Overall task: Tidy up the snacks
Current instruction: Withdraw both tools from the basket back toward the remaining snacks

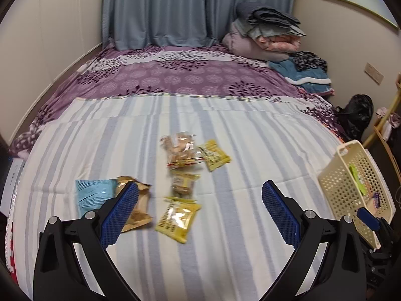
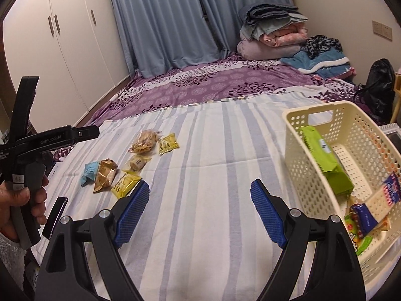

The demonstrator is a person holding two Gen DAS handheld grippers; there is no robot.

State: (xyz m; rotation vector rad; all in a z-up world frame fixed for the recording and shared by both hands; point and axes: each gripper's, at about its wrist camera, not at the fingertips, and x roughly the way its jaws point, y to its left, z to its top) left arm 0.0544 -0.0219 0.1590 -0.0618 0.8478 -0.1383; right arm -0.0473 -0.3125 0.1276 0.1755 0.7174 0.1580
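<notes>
Several snack packets lie on the striped sheet: a near yellow packet point(image 1: 178, 217) point(image 2: 124, 184), a far yellow packet point(image 1: 214, 154) point(image 2: 168, 143), a clear bag of biscuits point(image 1: 181, 152) point(image 2: 145, 141), a small beige packet point(image 1: 183, 184) point(image 2: 136, 163), a gold packet point(image 1: 136, 207) point(image 2: 105, 174) and a light blue packet point(image 1: 93, 194) point(image 2: 89, 173). My left gripper point(image 1: 200, 200) is open and empty above the near packets. My right gripper point(image 2: 199, 195) is open and empty, left of the cream basket point(image 2: 310, 175) point(image 1: 333, 178), which holds a green packet point(image 2: 323, 158) and other snacks.
Folded bedding point(image 2: 273, 27) and a blue garment point(image 2: 323, 60) are piled at the far right of the purple bed cover point(image 2: 213, 85). A black bag point(image 2: 381, 87) stands beside the bed. White wardrobe doors point(image 2: 62, 50) are to the left.
</notes>
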